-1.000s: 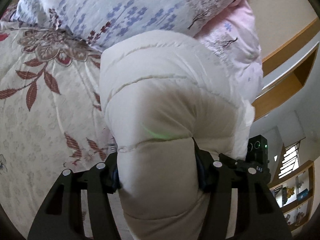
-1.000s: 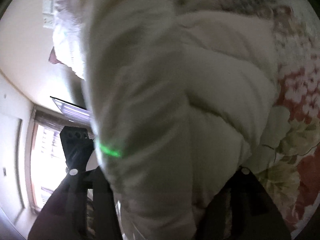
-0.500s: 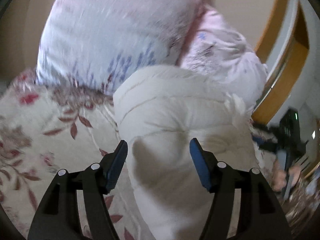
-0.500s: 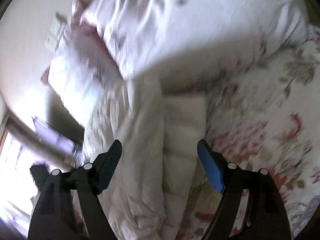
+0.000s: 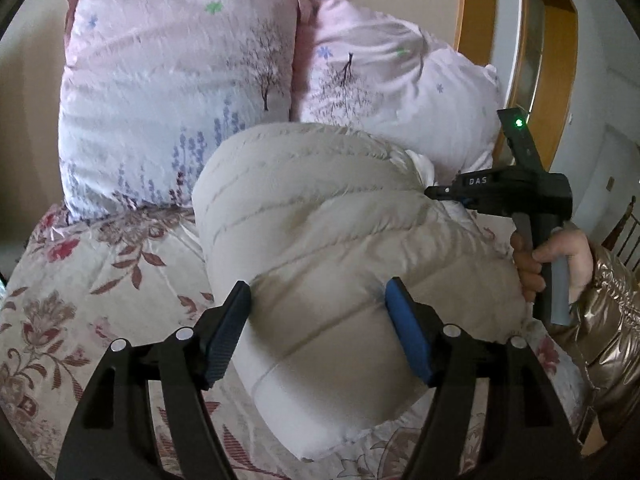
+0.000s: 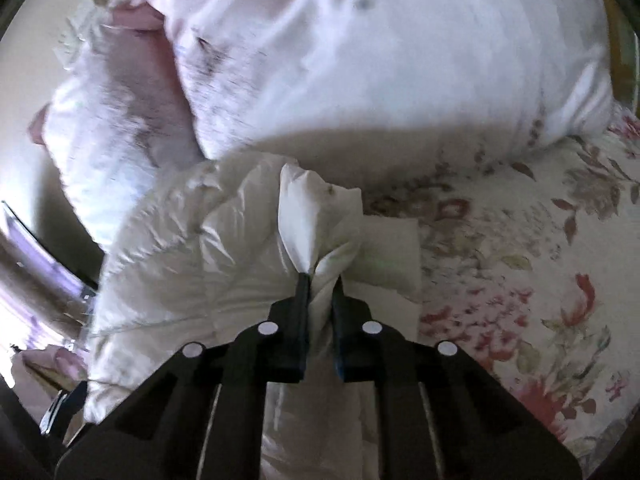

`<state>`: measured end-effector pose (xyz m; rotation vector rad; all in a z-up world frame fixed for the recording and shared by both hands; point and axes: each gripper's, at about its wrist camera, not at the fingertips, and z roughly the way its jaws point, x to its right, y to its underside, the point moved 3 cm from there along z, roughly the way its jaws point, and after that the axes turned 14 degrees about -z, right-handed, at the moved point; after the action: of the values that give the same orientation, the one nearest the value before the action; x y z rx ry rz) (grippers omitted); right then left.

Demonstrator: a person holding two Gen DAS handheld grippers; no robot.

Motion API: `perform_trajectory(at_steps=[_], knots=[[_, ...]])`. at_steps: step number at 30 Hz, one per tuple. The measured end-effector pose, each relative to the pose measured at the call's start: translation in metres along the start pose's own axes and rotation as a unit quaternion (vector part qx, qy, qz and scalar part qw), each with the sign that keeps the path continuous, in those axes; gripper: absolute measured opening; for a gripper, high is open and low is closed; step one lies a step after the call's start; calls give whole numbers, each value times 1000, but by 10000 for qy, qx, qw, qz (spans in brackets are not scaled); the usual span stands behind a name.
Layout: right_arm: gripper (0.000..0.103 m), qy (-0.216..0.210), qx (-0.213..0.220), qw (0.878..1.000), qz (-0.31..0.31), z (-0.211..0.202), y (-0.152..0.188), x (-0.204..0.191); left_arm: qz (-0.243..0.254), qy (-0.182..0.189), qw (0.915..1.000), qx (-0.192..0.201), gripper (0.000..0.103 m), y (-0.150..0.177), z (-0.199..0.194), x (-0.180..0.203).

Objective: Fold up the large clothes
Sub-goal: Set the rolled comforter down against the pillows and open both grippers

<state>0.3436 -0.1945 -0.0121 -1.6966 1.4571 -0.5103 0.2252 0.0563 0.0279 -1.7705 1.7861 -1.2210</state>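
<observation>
A cream puffer jacket [image 5: 344, 240] lies bunched on the floral bedspread [image 5: 80, 280], its far end against two pink pillows [image 5: 180, 80]. The left gripper [image 5: 318, 328] stands with its jaws apart, the jacket's near bulge between them. The right gripper [image 6: 320, 280] is clamped on a pinched fold at the jacket's edge nearest the pillows.
</observation>
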Motion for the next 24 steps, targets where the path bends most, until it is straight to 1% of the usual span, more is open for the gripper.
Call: perform_trajectory(at_steps=[3, 5, 7, 8, 10, 13, 14, 16, 18, 20, 22, 24], knots=[[11, 175, -210, 9996, 27, 12, 9, 6, 62, -74, 9998, -145, 72, 4, 10, 1], [13, 281, -323, 9991, 17, 20, 14, 8, 109, -155, 9995, -236, 73, 8, 19, 2], [20, 359, -376, 9986, -37, 21, 16, 7, 127, -230, 9993, -278, 74, 11, 24, 2], [25, 419, -376, 9984, -79, 18, 17, 7, 136, -269, 9991, -284, 74, 11, 25, 1], [39, 585, -285, 9978, -116, 4, 18, 5, 136, -323, 9990, -288, 76, 13, 25, 1], [40, 531, 103, 9978, -378, -32, 24, -12, 114, -361, 9988, -294, 76, 14, 24, -1], [40, 446, 264, 9971, -566, -49, 30, -23, 113, -373, 9988, -293, 77, 14, 23, -1], [40, 238, 382, 9947, -929, -71, 46, -46, 127, -414, 9986, -296, 77, 15, 23, 0], [40, 145, 319, 9920, -1217, -80, 59, -62, 125, -448, 9985, -304, 78, 15, 23, 0], [40, 108, 148, 9886, -1496, -81, 75, -76, 106, -473, 9983, -311, 78, 15, 23, 0], [39, 208, -87, 9862, -1640, -72, 89, -82, 87, -496, 9982, -316, 78, 16, 23, 0], [38, 257, -347, 9862, -1599, -56, 95, -78, 69, -497, 9982, -324, 80, 17, 23, 0]])
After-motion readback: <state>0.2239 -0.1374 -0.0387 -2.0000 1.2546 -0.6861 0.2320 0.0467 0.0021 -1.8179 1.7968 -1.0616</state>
